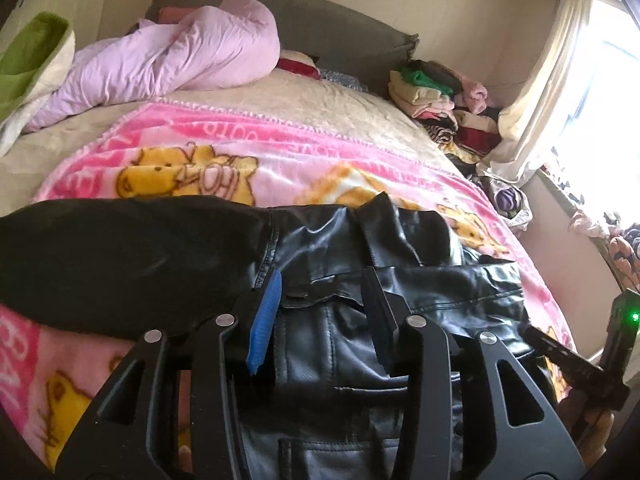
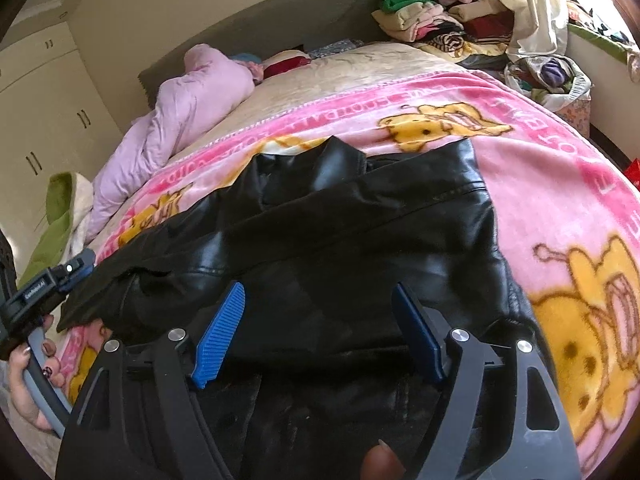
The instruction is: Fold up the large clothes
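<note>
In the left wrist view the left tongs [image 1: 320,320] stand wide and hold nothing, their blue pads [image 1: 264,320] hovering just over the black leather jacket [image 1: 392,280], which lies spread on the pink cartoon blanket [image 1: 224,148] covering the bed [image 1: 320,96]; the jacket lies directly ahead of and beneath these tongs, its long axis running crosswise to them, with a matte black sleeve or lining panel [image 1: 120,256] stretching off to the jacket's left side and the collar at its far edge, toward the lilac duvet [image 1: 172,56]. The right tongs' housing, with a green light, shows at the jacket's right edge. Pink lettering runs along the blanket's border but is too distorted to read reliably. In the right wrist view the right tongs [image 2: 320,328] are likewise spread wide and empty, poised over the jacket's near half, the garment again dead ahead with its length running across the tongs and a sleeve folded across its chest. The left tongs' body appears off the jacket's left side, held in a hand [image 2: 28,376] with painted nails, and carries a small white label that is too small to read with confidence. Judging from both views, each set of tongs is about equally near its own side of the jacket, so the next fold would likely start from the near hem
</note>
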### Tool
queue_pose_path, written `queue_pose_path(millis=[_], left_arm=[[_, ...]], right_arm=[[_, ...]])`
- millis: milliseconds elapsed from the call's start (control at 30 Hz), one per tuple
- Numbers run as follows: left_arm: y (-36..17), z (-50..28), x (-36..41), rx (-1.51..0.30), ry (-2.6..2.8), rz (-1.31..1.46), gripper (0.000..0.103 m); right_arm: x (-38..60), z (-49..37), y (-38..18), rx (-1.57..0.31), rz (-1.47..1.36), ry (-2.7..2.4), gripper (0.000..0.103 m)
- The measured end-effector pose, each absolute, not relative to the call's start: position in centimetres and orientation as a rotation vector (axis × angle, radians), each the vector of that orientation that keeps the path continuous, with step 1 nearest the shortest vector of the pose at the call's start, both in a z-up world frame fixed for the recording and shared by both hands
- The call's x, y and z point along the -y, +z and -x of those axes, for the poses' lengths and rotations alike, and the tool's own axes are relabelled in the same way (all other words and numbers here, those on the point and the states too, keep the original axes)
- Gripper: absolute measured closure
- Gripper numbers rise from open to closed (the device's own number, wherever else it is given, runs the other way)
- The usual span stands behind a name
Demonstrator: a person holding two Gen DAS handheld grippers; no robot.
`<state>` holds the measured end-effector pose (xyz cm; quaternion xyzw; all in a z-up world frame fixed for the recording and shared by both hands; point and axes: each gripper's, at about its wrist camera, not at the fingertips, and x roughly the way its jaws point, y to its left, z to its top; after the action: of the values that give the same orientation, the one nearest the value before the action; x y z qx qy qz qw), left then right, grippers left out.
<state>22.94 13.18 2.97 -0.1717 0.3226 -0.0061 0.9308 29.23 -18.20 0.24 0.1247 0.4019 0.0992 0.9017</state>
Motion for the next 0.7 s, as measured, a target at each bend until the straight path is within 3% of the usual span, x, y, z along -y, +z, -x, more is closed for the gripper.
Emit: queue_pose_path(millis=[700], left_arm=[[-4.3,-25.0,-9.3,-0.952,-0.066,0.322,0.07]], right_arm=[[17.5,-30.1,-4.7,-0.986,-0.226,0.155,0.027]])
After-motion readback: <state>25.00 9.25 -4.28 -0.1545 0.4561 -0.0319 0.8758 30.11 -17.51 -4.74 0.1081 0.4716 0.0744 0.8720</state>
